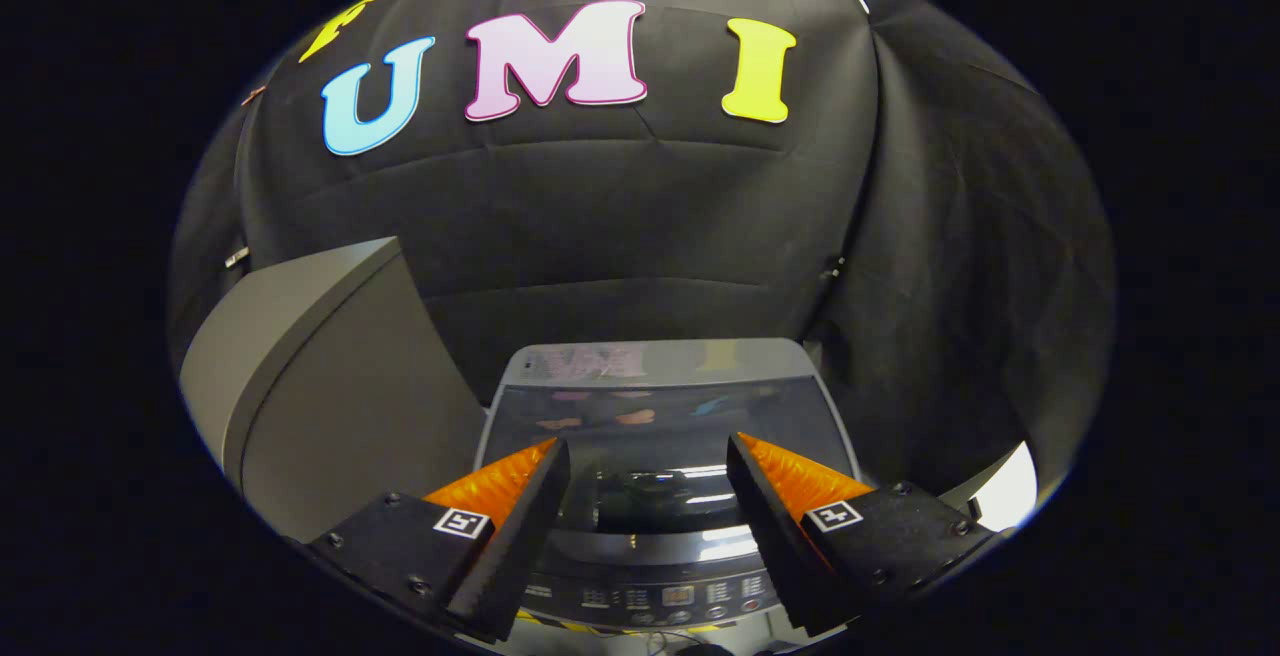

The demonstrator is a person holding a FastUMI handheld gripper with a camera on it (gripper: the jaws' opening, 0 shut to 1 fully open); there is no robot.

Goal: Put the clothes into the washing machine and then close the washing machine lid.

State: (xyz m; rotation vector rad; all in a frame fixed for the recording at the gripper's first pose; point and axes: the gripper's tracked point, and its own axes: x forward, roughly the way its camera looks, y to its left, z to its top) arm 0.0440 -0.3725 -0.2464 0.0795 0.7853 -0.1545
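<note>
Below, the jaws of the gripper (648, 456) stand apart, empty, above the grey top-loading washing machine's (665, 536) closed glass lid (665, 416), drum contents indistinct.

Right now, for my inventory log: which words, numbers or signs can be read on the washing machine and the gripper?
On the control panel: print too small to read.
On the gripper, open with the lid beyond its fingers: square coded tags, no words.
</note>
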